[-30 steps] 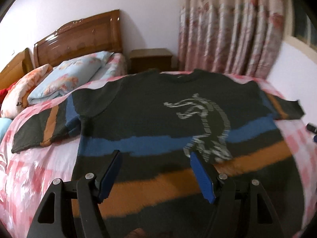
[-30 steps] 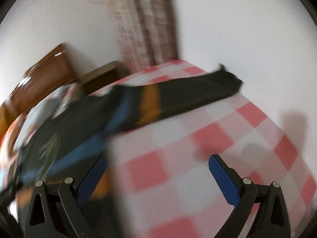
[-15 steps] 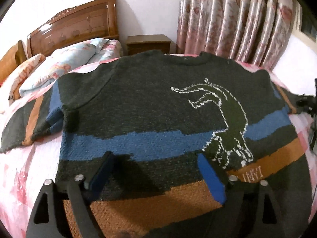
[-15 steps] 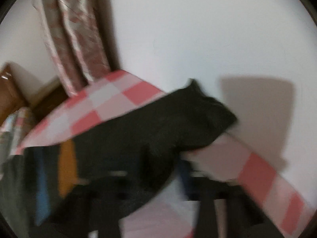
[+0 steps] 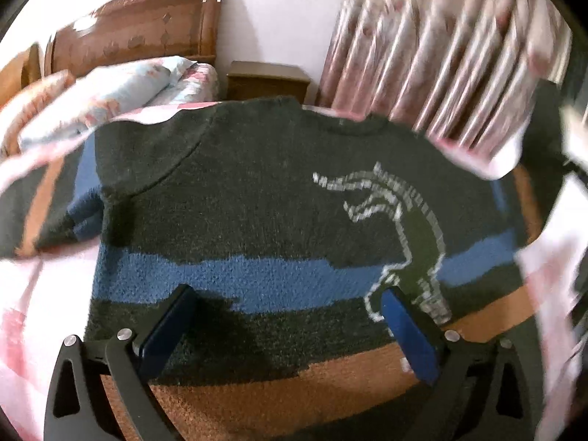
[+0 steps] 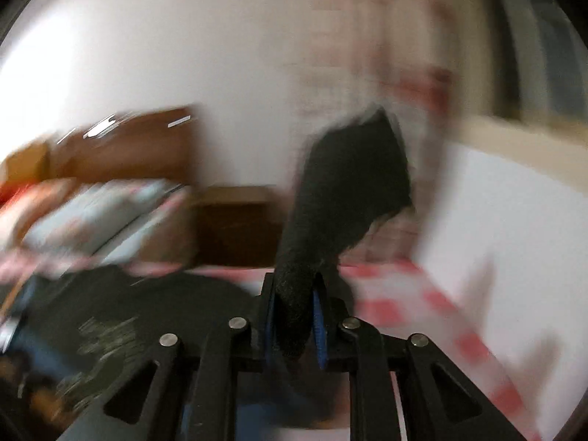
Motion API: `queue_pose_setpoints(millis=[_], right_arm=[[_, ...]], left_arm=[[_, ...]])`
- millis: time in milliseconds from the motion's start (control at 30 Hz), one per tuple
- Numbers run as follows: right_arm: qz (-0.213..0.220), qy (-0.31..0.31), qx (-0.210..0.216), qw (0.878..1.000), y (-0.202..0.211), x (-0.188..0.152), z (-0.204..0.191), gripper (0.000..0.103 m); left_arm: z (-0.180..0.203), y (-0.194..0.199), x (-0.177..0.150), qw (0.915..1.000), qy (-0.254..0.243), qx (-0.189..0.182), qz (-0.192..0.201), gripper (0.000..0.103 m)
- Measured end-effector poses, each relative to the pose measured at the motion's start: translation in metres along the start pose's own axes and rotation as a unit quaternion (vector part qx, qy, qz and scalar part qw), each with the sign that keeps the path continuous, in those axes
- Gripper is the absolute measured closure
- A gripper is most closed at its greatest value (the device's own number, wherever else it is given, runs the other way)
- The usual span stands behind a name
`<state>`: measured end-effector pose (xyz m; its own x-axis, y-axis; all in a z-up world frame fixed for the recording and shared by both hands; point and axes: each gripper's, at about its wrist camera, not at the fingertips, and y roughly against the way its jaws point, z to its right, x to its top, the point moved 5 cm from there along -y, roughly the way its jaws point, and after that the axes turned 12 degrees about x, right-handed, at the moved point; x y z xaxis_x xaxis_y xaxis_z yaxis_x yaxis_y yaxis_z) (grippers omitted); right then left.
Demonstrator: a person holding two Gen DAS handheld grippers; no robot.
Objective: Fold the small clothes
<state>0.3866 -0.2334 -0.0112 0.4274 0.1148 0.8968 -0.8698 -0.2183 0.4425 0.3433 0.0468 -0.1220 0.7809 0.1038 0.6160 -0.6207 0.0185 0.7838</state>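
While left jaws (image 5: pixel 286 312) spread opening above one sweater (image 5: pixel 257 198), right jaws (image 6: pixel 296 316) clench its sleeve (image 6: pixel 349 191).

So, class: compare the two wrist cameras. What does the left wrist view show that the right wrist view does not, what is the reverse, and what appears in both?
Only the left wrist view shows the left gripper, its jaws opening with nothing pinched, above the sweater's blue stripe and orange stripe.

Only the right wrist view shows the right gripper shut on the dark sleeve, lifted off the bed.

Both show the sweater, the wooden headboard, the pillows, the nightstand and the checked bedsheet.
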Motion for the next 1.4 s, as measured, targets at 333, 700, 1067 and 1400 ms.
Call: queue_pose_setpoints(millis=[333,700,1067,1400], right_arm=[[-0.124,0.005,0.123,0.985,-0.012,-0.072,-0.074,0.0],[-0.151,-0.032,0.094,0.984,0.0,-0.11,-0.036,0.0],[-0.13,-0.145,0.071,0.978,-0.006,-0.115,0.002,0.0],[-0.126,-0.19,0.066,0.971,-0.012,-0.118,0.015,0.0]], left_arm=[[-0.012,0.005,0.003,0.9982,0.034,-0.049,0.003,0.001],[0.058,-0.041,0.067,0.9945,0.04,-0.086,-0.044,0.027],[0.072,-0.006,0.076,0.9983,-0.017,-0.031,0.046,0.095],[-0.064,0.007,0.051,0.9954,0.093,0.02,0.014,0.094]])
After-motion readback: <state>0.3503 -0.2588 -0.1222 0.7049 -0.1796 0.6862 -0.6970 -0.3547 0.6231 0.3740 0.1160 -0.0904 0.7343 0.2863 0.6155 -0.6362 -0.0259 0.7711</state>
